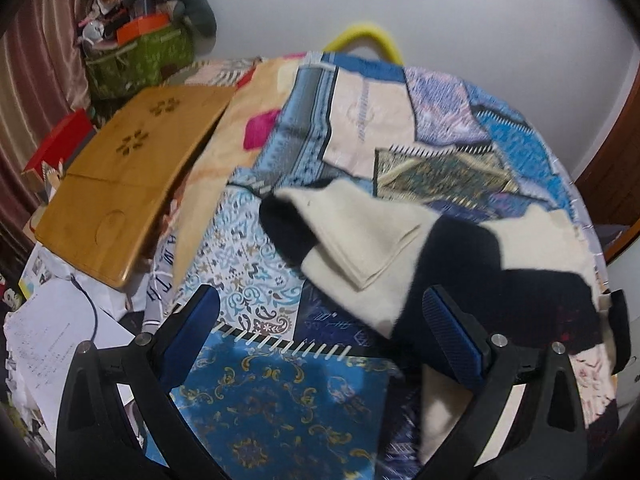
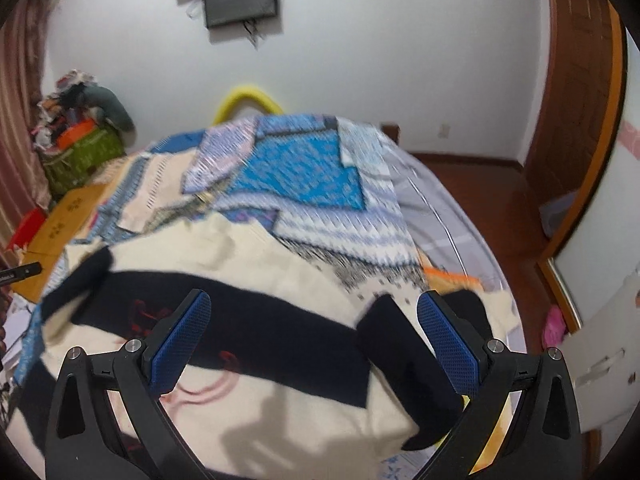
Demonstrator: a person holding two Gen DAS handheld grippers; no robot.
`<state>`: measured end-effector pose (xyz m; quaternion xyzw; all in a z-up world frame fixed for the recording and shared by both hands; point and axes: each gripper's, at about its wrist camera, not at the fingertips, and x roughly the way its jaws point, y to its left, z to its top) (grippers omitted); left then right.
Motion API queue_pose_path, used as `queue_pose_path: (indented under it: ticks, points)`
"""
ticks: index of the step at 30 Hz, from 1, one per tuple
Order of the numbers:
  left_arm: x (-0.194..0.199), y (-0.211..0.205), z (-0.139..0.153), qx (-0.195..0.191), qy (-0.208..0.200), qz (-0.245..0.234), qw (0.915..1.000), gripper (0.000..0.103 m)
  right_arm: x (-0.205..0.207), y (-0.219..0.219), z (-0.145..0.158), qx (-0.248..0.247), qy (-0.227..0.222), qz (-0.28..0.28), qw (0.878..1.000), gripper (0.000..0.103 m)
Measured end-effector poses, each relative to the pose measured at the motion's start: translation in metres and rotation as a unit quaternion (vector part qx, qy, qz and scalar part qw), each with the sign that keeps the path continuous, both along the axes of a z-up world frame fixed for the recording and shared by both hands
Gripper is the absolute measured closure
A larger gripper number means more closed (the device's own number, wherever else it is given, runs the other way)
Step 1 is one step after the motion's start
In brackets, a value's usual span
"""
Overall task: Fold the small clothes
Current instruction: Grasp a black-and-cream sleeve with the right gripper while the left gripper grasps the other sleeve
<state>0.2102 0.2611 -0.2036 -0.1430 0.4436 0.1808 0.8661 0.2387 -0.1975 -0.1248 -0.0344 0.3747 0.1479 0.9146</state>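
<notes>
A cream sweater [image 2: 248,276] with a broad black band and black cuffs lies spread on a patchwork bedspread [image 2: 304,168], directly under and ahead of the right gripper [image 2: 314,334], filling most of that camera's lower view. One black-cuffed sleeve [image 2: 404,360] lies between the right gripper's two blue pads, nearer the right-hand one, though whether it touches either pad cannot be told. The right gripper's fingers stand wide apart and hold nothing. From the left gripper [image 1: 322,326], the same sweater [image 1: 360,232] sits ahead and to its right, one cream sleeve folded over with a black cuff at its far left end, and the black band running off toward the right edge. The left gripper's fingers are also spread wide with nothing between them but the bedspread [image 1: 280,400] below; its right pad is close to the sweater's black part, and contact cannot be judged. Ahead and to the left of the left gripper a wooden lap tray [image 1: 128,172] rests tilted at the bed's side, with loose papers [image 1: 60,332] nearer the gripper's left finger. Farther off in that direction stands a green basket [image 1: 136,56] heaped with oddments. A yellow hoop [image 1: 366,38] shows beyond the bed's far edge against the white wall.
</notes>
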Motion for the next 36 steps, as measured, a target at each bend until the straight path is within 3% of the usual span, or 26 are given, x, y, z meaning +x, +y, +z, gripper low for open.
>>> queue_pose_path:
  ticks: [6, 11, 20, 24, 26, 32, 36]
  points:
    - [0.017, -0.002, -0.025, -0.007, 0.032, -0.016, 0.9993, 0.0, 0.024, -0.021, -0.041, -0.028, 0.06, -0.027, 0.997, 0.001]
    - [0.028, -0.001, -0.028, -0.004, 0.03, -0.027, 0.9992, 0.0, 0.038, -0.032, -0.07, -0.044, 0.094, -0.049, 0.993, 0.003]
    - [0.055, 0.012, -0.029, -0.025, 0.021, -0.027, 0.9991, 0.001, 0.049, -0.042, -0.09, -0.055, 0.118, -0.05, 0.99, 0.057]
    - [0.067, 0.022, -0.039, -0.065, 0.025, -0.017, 0.9975, 0.011, 0.055, -0.055, -0.086, -0.053, 0.108, -0.061, 0.991, 0.074]
    - [0.072, 0.029, -0.046, -0.094, 0.026, -0.005, 0.9953, 0.011, 0.058, -0.061, -0.084, -0.054, 0.103, -0.071, 0.991, 0.077]
    - [0.079, 0.048, -0.064, -0.167, 0.021, 0.035, 0.9851, 0.026, 0.063, -0.086, -0.084, -0.056, 0.101, -0.107, 0.988, 0.078]
    - [0.08, 0.05, -0.066, -0.18, 0.017, 0.038, 0.9829, 0.044, 0.062, -0.101, -0.086, -0.057, 0.106, -0.122, 0.985, 0.078]
